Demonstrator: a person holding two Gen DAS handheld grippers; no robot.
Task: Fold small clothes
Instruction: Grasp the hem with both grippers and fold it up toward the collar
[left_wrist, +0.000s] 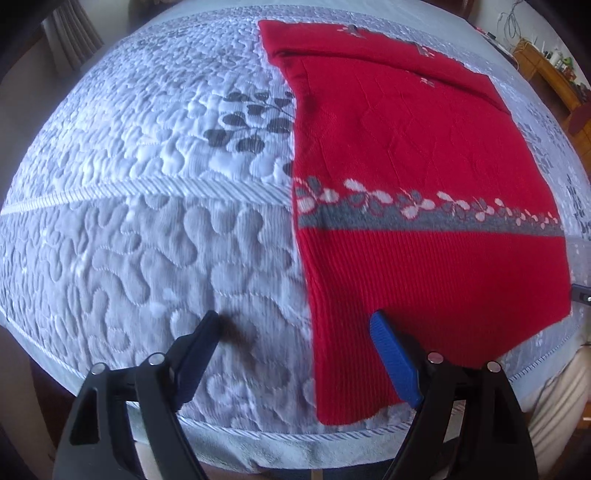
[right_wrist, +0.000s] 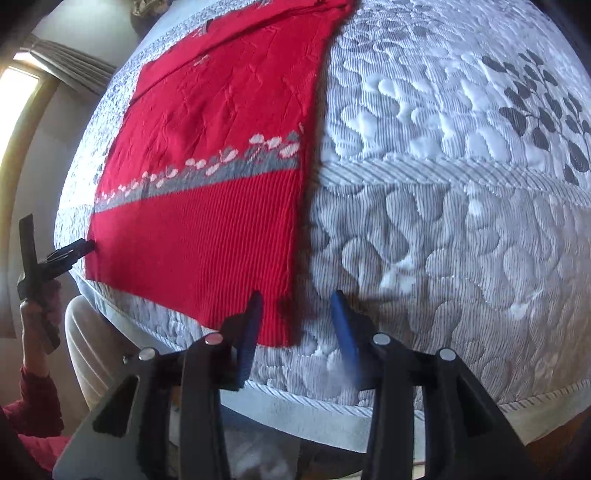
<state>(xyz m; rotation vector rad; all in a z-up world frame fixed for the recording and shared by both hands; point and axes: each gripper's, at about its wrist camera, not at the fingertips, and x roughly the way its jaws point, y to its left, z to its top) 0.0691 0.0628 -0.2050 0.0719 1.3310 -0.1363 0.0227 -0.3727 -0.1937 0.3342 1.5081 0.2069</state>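
red sweater (left_wrist: 417, 206) flat on quilt (left_wrist: 147, 206); both grippers open above hem.

The red sweater (left_wrist: 424, 155) is looking like matt knitted wool, ribbed along its lower band. The bedspread (left_wrist: 147, 221) under it is showing a quilted, puffy cloth with a faint sheen. The left tongs (left_wrist: 295, 332) are showing matt black plastic, ridged blue pads (left_wrist: 395, 358), shiny metal rivets.

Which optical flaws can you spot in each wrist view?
Left wrist view: fisheye bulges the quilt into a dome, left gripper fingertips smeared. Right wrist view: window glare at left, right gripper shadows the red sweater.
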